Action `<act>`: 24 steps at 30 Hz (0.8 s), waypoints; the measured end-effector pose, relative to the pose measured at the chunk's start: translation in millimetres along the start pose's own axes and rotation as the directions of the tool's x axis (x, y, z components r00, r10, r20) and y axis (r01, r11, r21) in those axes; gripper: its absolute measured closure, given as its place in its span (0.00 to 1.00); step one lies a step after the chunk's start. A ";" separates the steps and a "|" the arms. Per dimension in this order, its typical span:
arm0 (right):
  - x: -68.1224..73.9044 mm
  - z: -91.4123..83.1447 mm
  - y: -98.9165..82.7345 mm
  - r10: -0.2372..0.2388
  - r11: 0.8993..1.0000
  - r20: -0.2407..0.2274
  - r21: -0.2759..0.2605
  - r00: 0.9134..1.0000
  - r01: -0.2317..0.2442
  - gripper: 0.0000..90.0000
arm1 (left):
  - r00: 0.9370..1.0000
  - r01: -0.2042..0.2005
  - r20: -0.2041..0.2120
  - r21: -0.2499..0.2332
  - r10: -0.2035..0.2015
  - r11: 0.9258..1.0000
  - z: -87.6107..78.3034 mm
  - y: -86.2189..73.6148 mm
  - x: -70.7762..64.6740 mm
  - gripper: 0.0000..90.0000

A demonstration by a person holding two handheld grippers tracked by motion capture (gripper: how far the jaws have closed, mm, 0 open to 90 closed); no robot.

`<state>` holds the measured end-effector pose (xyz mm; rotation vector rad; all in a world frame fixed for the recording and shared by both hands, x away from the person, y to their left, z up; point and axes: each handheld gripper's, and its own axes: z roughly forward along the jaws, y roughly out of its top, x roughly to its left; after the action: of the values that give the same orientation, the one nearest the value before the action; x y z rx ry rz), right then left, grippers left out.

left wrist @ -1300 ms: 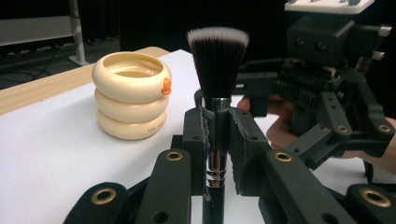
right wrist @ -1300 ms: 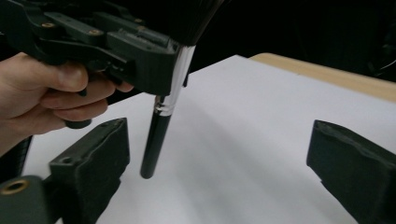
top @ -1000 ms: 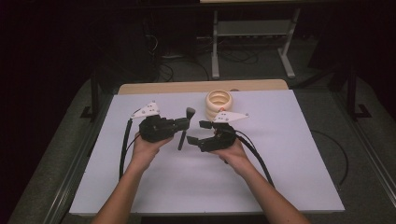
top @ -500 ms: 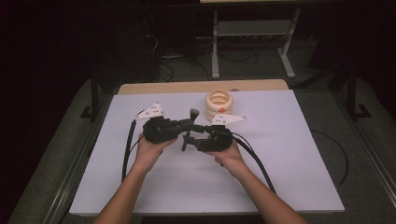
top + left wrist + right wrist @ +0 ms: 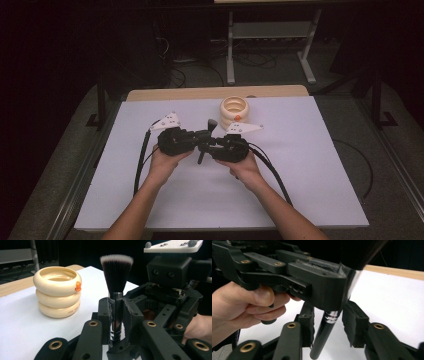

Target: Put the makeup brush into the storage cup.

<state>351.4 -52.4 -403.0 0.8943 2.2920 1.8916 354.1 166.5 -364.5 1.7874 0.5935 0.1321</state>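
A handover in mid-air, just above the white table (image 5: 310,190): the left gripper (image 5: 117,312) has its jaws pinched tight on the chrome ferrule of a makeup brush (image 5: 116,277), holding it upright with the dark bristles fanned at the top. From the opposite side the right gripper (image 5: 328,325) has brought its jaws around the brush's black handle below that grip; they have just been closing, and a gap is still visible between the pads and the handle, so the handle stands between them untouched. From above, both hands meet at the table's middle with the brush between the two tools. Behind them, well apart, stands a cream stacked-ring holder (image 5: 234,111) with a small orange tab. The step looks like a transfer from left to right; next the right jaws must seat firmly on the handle before the left lets go
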 end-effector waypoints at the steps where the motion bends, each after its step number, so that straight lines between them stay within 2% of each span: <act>1: -0.1 0.0 -0.1 0.001 1.000 0.001 0.000 1.000 -0.001 0.72 | 1.000 0.002 0.002 0.000 -0.002 1.000 0.1 0.0 -0.3 0.86; 6: -0.6 -0.4 0.2 0.014 1.000 -0.006 0.003 1.000 -0.014 0.81 | 1.000 -0.001 0.003 0.000 0.001 1.000 0.4 -0.1 -0.3 0.86; 11: -2.8 -1.0 -0.3 0.029 1.000 -0.003 0.011 1.000 -0.029 0.85 | 1.000 0.001 0.001 0.001 -0.001 1.000 -0.4 0.0 0.4 0.86; 19: -3.8 -2.1 0.0 0.042 0.999 -0.003 0.006 0.999 -0.042 0.85 | 1.000 0.005 0.005 -0.003 -0.005 1.000 -0.4 0.0 1.0 0.85; 24: -7.0 -4.0 0.1 0.028 1.000 0.015 0.010 0.999 -0.028 0.85 | 1.000 -0.005 0.004 -0.004 0.005 1.000 -6.1 1.8 3.3 0.77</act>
<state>355.7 -59.2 -404.2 0.9434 2.2956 1.8793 355.1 173.0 -361.7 1.7855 0.5857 0.1335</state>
